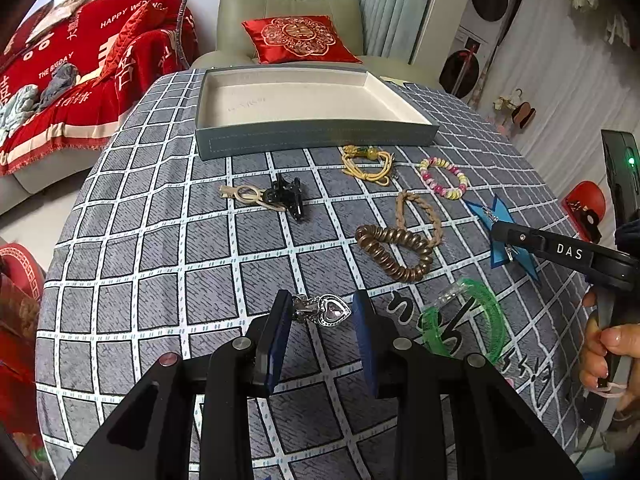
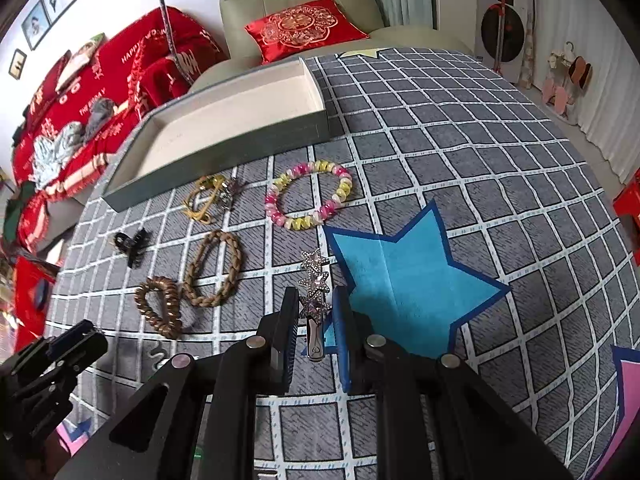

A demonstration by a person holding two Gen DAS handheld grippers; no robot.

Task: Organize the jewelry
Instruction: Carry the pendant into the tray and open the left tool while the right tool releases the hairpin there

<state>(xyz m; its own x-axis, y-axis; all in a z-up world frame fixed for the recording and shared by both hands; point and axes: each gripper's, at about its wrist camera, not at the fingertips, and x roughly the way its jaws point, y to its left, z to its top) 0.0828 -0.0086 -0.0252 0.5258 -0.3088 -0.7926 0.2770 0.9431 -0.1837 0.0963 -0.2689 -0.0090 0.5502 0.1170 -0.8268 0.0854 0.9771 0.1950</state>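
- Sorting has barely begun, by my reckoning: the grey-blue box (image 1: 312, 136), cream-lined and shallow, sits at the far side of the checked tablecloth (image 1: 160, 264) with nothing in it, and every piece is outside it.
- Farthest left lie a beige loop clip (image 1: 248, 196) and a glossy black claw clip (image 1: 286, 196), touching each other.
- The left gripper (image 1: 322, 312) straddles a silver heart hair clip (image 1: 332, 312) with a faceted pink stone; its blue pads stand apart on either side, released, the clip resting on the cloth.
- Near the box front is a yellow cord bracelet (image 1: 366, 164); below it a braided tan hair tie (image 1: 420, 216) touches a bronze coil hair tie (image 1: 394, 252).
- A ribbed translucent green bangle (image 1: 476, 320) lies beside the left gripper.
- A pink-and-yellow spiral hair tie (image 2: 308, 194) rests just above the printed blue star.
- The right gripper (image 2: 316, 308) brackets a rhinestone star hair clip (image 2: 314, 284); the pads look close beside it, but I cannot tell whether they pinch it.
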